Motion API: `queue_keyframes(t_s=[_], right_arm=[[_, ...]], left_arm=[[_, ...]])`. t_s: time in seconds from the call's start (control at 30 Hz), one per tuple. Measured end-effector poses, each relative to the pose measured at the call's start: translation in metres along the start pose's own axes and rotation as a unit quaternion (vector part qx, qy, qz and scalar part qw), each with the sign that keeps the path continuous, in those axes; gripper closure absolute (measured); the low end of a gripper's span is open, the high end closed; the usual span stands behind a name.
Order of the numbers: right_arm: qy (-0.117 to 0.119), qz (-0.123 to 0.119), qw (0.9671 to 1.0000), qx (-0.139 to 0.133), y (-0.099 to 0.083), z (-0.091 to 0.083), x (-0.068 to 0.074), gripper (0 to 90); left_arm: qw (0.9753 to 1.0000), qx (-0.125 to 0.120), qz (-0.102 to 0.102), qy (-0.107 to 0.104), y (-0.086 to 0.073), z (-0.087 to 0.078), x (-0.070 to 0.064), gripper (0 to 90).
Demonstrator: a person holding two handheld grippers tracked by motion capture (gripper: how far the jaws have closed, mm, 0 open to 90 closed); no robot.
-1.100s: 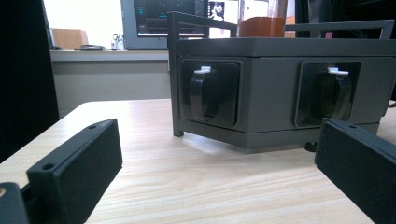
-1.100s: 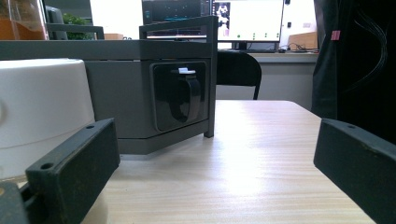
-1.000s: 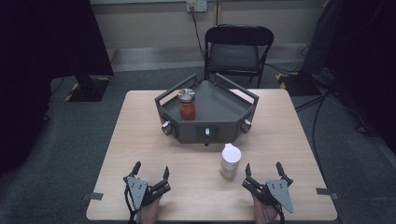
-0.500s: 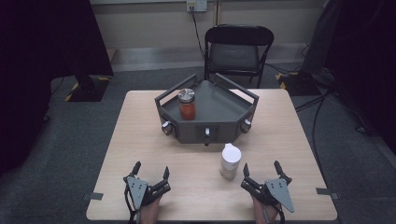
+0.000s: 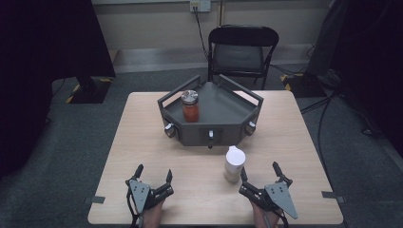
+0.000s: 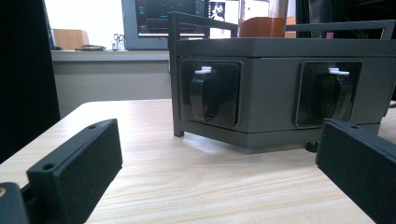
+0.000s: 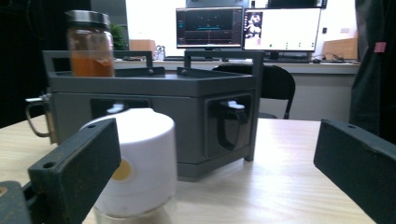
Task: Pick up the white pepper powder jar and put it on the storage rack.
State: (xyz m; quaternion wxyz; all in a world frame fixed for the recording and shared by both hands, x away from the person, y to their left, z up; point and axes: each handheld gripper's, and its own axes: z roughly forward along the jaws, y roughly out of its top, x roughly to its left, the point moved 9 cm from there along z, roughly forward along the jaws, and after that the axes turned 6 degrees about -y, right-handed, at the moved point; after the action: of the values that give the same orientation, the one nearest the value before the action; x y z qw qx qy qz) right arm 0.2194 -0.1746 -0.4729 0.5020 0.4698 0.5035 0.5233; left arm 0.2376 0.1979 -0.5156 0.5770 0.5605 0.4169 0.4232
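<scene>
Near the front edge of the pale wood-grain surface [image 5: 142, 142]: two hand-held black two-fingered grippers, both resting low, both with fingers spread wide apart and gripping nothing. Left gripper [image 5: 153, 176] toward the front left corner, matte black blocky fingers [image 6: 79, 163] with small screw holes, bare wood between them. Right gripper [image 5: 260, 176] toward the front right corner, grey three-cornered plate on top.

Just ahead of the right gripper, slightly to its left: small clear jar with a smooth white cylindrical cap [image 5: 234, 164], upright on the surface, close to the fingertips but not touching. Seen from the right gripper view, white-capped jar [image 7: 140, 158] partly behind the one finger [image 7: 74, 172], off the middle of the gap, not enclosed. Small round yellow-orange mark on the cap's side; no readable writing.

Farther back, mid-surface: dark grey angular metal tray-box [image 5: 223, 124] with raised rail handles and recessed black latches tipped in white on its faces. Inside it, toward its left side: upright glass jar of orange-red contents with a dark metal lid [image 5: 190, 105]. No legible label.

Beyond the far edge: black folding chair [image 5: 242, 50] on grey carpet, wall socket above. In the gripper views, lit monitors [image 7: 247, 28] on a distant desk, text too small to read.
</scene>
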Motion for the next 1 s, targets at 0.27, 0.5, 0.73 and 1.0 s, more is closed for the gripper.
queue_keyframes(t_s=[0.27, 0.5, 0.73, 1.0], right_arm=[[0.020, -0.004, 0.9998, 0.000, 0.007, 0.001, 0.006, 0.1], [0.046, -0.005, 0.9989, 0.007, 0.010, 0.006, 0.012, 2.8], [0.065, -0.012, 0.9977, 0.016, 0.007, 0.014, 0.022, 5.3], [0.084, -0.013, 0.9959, 0.031, 0.005, 0.028, 0.025, 11.4]], left_arm=[[1.0000, 0.000, 0.000, 0.000, 0.000, 0.000, 0.000, 0.0], [1.0000, 0.000, 0.000, 0.000, 0.000, 0.000, 0.000, 0.0], [1.0000, 0.000, 0.000, 0.000, 0.000, 0.000, 0.000, 0.0], [1.0000, 0.000, 0.000, 0.000, 0.000, 0.000, 0.000, 0.0]])
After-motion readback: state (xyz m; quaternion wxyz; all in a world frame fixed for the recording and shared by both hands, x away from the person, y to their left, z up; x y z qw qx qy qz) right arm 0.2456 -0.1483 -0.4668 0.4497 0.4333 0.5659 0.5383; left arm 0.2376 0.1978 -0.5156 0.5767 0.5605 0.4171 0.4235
